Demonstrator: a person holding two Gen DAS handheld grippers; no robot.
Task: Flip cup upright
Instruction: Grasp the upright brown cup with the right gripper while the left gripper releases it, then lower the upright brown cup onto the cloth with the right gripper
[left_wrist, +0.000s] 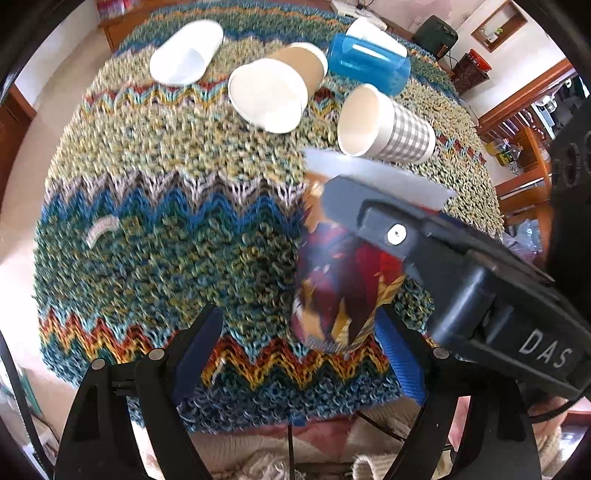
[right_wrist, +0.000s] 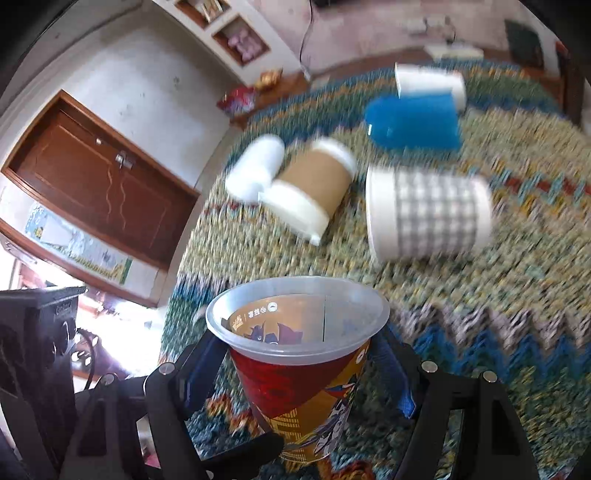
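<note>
A clear plastic cup with a red and gold printed sleeve (right_wrist: 301, 373) sits between the fingers of my right gripper (right_wrist: 299, 376), mouth up and tilted a little, held above the knitted cloth. In the left wrist view the same cup (left_wrist: 340, 291) hangs under the right gripper's dark body (left_wrist: 461, 273), just above the cloth near its front edge. My left gripper (left_wrist: 299, 354) is open and empty, its fingers either side of the cup's lower end without touching it.
Several cups lie on their sides on the knitted cloth (left_wrist: 166, 192): a checked one (left_wrist: 388, 125), a brown one (left_wrist: 306, 66) with a white one (left_wrist: 267, 96) against it, a white oval one (left_wrist: 184, 51), a blue one (left_wrist: 369, 62).
</note>
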